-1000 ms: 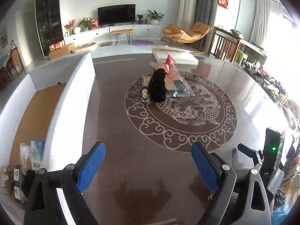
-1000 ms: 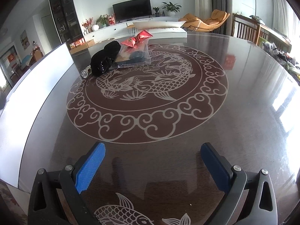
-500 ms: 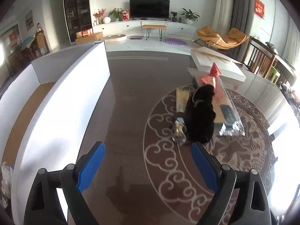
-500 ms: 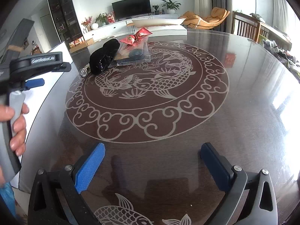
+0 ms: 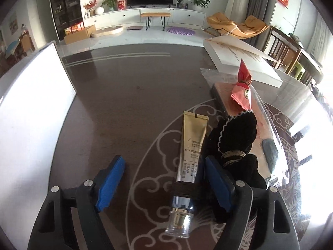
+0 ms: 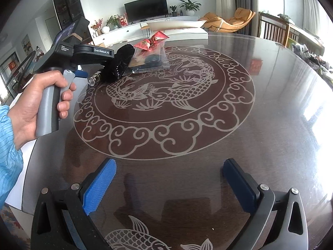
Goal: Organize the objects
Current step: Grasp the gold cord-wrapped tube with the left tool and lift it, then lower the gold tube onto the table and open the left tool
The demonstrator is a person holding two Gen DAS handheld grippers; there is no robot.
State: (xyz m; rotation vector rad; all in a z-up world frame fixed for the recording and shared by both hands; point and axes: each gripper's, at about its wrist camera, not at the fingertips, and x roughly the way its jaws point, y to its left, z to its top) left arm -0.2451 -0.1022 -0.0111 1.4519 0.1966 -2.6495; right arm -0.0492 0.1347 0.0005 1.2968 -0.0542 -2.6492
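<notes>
The dark glossy table [image 5: 129, 95] with its pale dragon-and-cloud medallion fills both views. Along its left edge stands a white box wall [image 5: 31, 112], upright and well apart from the small pile of things near the medallion's rim. At the far side lies a flat white box [image 5: 245, 62], and just in front of it a clear plastic packet [image 5: 268, 129] with a pinkish card inside; a red wrapped sachet [image 5: 242, 92] rests on top of that packet.

The left gripper [image 5: 164, 182] is spread wide, its blue pads low over the table and holding nothing. A gold tube [image 5: 192, 145] with a clear cap lies flat on the table, running lengthwise between the two fingers, much closer to the right pad than to the left; its cap end reaches back toward the gripper body while its crimped end points away. Whether the right pad touches the tube I cannot tell. A black velvet pouch [image 5: 235, 141], tied at the neck with cord, lies just beside the tube on its right, outside the right finger and pressed against it.

The right gripper [image 6: 169, 184] is also wide apart and empty, over bare table well apart from the pile. From that view, the person's left hand [image 6: 35, 102] grips the other tool's grey handle.
</notes>
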